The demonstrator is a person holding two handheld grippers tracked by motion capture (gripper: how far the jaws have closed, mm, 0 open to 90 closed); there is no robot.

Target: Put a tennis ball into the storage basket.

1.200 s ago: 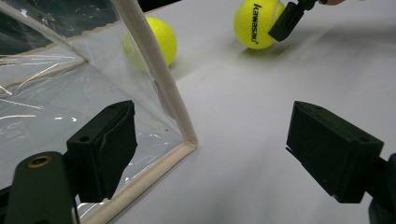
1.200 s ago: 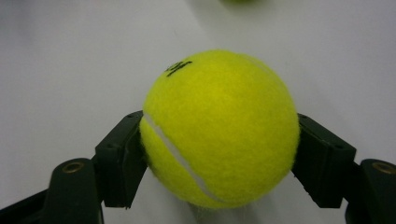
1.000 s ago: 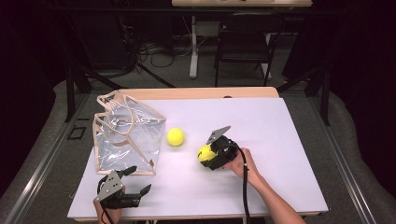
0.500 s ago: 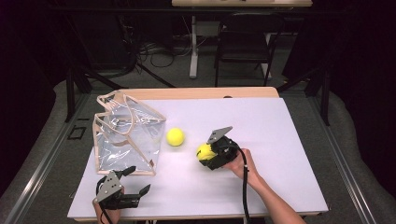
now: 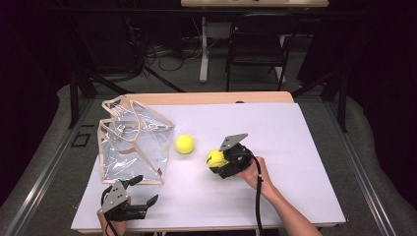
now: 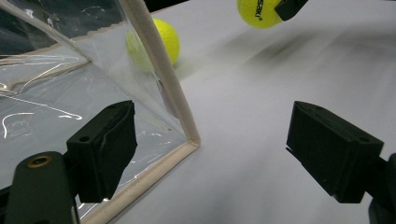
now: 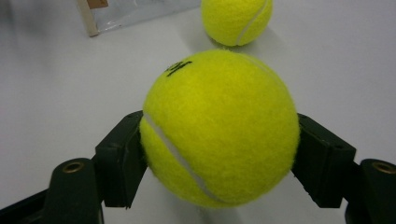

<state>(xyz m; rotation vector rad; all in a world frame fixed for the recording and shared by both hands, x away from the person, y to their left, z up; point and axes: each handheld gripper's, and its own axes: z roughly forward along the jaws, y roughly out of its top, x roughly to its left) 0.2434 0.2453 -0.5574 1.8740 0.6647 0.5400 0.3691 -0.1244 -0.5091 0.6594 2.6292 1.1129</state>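
The white table (image 5: 295,147) carried the whole scene, with the clear plastic bag (image 5: 133,142) standing at its left side, its beige-trimmed mouth up and tilted toward the far edge, its long axis roughly upright. Just right of the bag lay a loose tennis ball (image 5: 184,144), resting apart from it on the tabletop.

The right gripper (image 5: 220,161) had clenched on the held tennis ball (image 7: 219,128) — both jaws pressed against its sides. Over the last second that ball had crept slightly left and seemingly up, a shadow showing under it in the left gripper view, so the carry toward the bag looked just begun. A ball has no long axis; its printed mark faced up and away from the jaws, its seam running diagonally.

The left gripper (image 5: 140,191) sat at the near left edge, unmoved, jaws spread wide and grasping nothing — the bag's near corner (image 6: 191,140) lay between them, untouched.
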